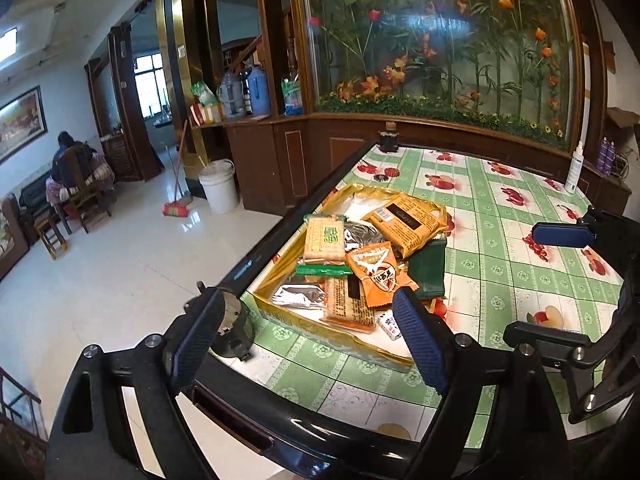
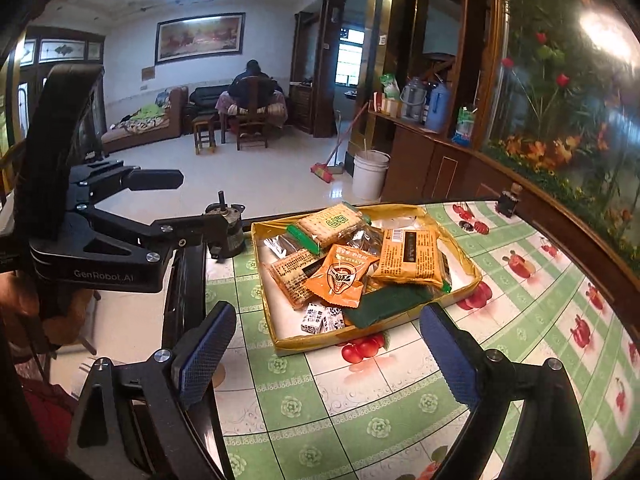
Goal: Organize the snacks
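Right wrist view is showing the right gripper (image 2: 326, 354) hanging wide open and empty just short of the tray (image 2: 280, 342), where the snacks (image 2: 344, 270) are lying heaped. Beside the tray, the left gripper (image 1: 304, 330) is likewise gaping, holding nothing, seemingly readying a pick.

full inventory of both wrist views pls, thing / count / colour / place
tray: 1, yellow-gold, on the table, holds the snacks
cracker pack: 1, beige with green ends, tray's far side
orange packets: 3, tray centre and right
small milk candies: 2, white-blue, tray's near edge
dark green pouch: 1, tray's near right
silver foil packs: at least 2, under the others
table: 1, green-checked fruit cloth
white bottle: 1, table's far right edge
bucket: 1, white, on the floor
broom: 1, red head, by the bucket
left claw: open, empty
right claw: open, empty
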`<control>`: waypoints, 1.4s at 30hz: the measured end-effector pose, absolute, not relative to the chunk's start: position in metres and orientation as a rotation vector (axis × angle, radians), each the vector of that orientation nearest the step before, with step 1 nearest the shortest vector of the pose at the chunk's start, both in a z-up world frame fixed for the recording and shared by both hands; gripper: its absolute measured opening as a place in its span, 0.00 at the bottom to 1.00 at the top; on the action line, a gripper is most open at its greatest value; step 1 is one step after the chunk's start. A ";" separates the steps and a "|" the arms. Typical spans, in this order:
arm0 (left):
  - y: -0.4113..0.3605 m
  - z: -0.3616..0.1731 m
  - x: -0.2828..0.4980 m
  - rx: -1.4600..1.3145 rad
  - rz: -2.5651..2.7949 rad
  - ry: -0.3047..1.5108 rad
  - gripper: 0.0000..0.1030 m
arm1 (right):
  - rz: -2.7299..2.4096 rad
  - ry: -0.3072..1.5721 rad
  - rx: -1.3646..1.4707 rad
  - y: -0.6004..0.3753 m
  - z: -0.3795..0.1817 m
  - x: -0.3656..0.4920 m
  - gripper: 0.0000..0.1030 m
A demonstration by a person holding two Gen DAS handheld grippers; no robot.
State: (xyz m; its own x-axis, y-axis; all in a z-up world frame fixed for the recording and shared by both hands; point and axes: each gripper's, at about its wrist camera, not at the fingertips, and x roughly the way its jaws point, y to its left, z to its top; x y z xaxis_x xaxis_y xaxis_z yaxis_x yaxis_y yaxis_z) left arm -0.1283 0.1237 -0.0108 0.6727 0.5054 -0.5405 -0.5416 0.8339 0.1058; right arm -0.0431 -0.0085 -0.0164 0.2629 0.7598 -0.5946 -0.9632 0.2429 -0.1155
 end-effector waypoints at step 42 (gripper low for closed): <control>0.116 -0.018 -0.146 -0.088 0.566 0.617 0.85 | 1.238 0.416 -0.584 0.013 -0.003 -0.050 0.92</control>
